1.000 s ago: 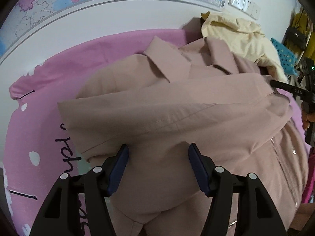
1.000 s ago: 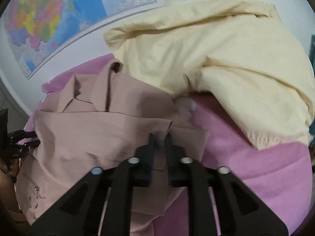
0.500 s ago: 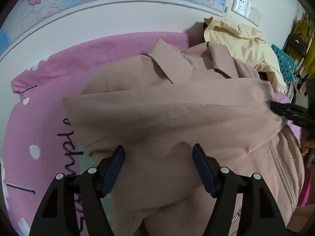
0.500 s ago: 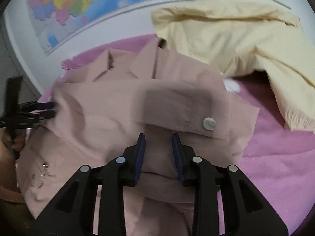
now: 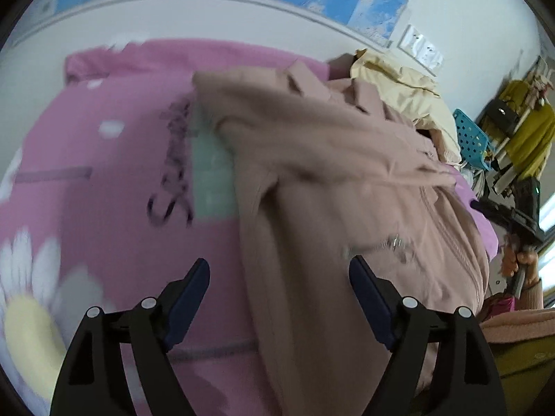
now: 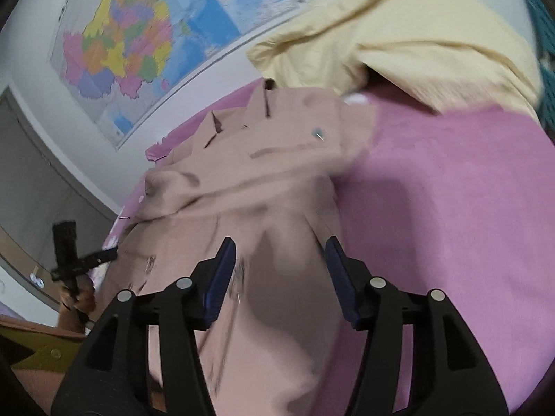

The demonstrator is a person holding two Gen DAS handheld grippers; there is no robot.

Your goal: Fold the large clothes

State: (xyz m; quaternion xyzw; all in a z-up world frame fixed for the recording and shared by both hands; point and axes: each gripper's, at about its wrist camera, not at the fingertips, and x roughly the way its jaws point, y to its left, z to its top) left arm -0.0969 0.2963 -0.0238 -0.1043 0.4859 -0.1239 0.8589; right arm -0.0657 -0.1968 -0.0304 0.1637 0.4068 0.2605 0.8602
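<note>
Both jaws just opening, nothing pinched: left gripper (image 5: 279, 274) and right gripper (image 6: 281, 256) spread above the beige jacket (image 5: 347, 180), which lies centre-frame on the pink blanket (image 5: 114, 208).

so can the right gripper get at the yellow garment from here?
Probably yes: the right gripper is open and holds nothing, and only bare pink blanket lies between it and the yellow garment.
</note>
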